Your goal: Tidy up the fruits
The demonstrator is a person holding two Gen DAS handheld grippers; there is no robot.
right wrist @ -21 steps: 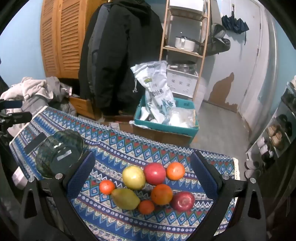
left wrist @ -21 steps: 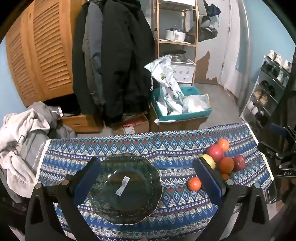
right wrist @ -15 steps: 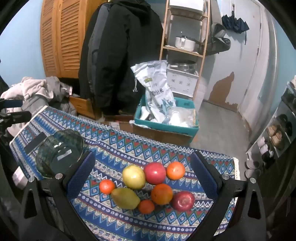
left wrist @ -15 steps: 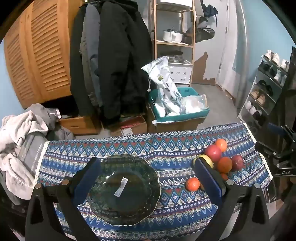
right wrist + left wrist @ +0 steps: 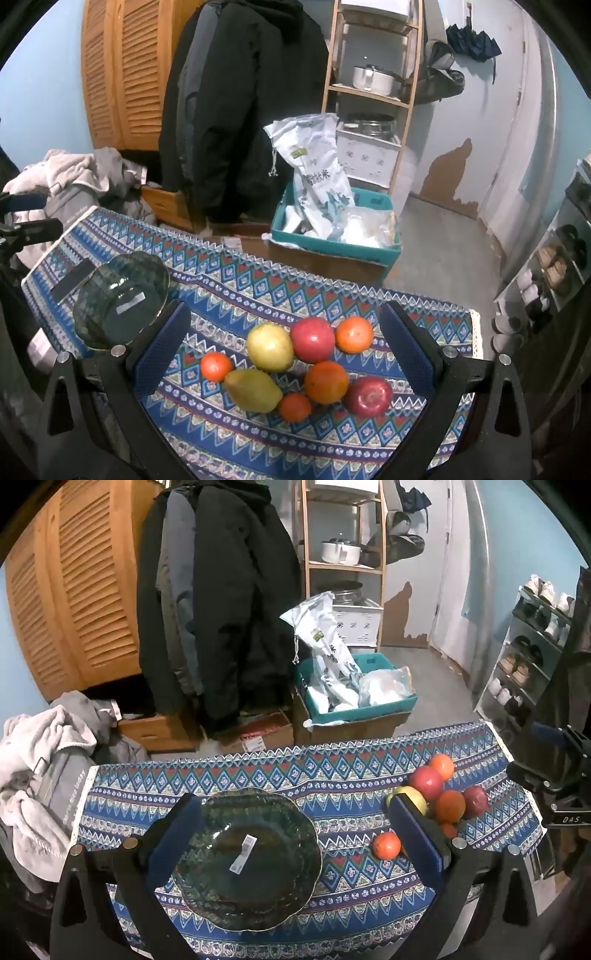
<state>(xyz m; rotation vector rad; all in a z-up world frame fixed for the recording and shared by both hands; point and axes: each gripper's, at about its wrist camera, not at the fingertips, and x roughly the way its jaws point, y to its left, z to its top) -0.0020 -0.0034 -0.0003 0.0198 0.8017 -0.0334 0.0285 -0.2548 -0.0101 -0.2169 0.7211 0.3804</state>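
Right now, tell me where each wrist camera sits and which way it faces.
Left wrist: on the left gripper, above the table's left part, looking down and forward at the glass plate; its own open fingers show.
Right wrist: on the right gripper, above the fruit pile; open fingers show.
Shared: plate, fruit, patterned tablecloth, teal bin; each view glimpses the other gripper at its edge.

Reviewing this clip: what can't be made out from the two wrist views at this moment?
- Left wrist view: the pear is hidden behind the left gripper's right finger, which also covers part of the yellow apple.
- Both views: the print on the label inside the glass bowl is too small to read.
- Right wrist view: the right gripper's left finger covers the bowl's near rim.
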